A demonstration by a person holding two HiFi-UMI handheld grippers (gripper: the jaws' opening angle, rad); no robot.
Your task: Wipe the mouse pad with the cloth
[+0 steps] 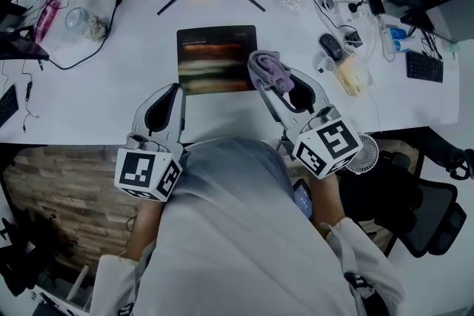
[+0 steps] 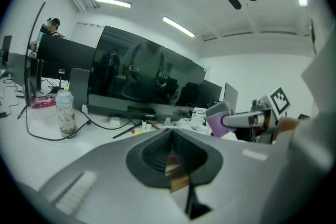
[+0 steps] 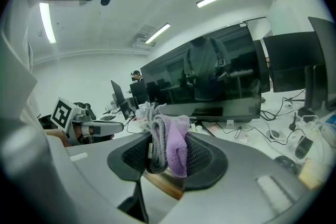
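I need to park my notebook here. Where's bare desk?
Widest bare patch: the desk between the mouse pad and the bottle with its cable. A narrower strip runs along the front edge, nearer than the keyboard. Crowded: around the mouse and the cables far right.

Office: desk, monitors, keyboard.
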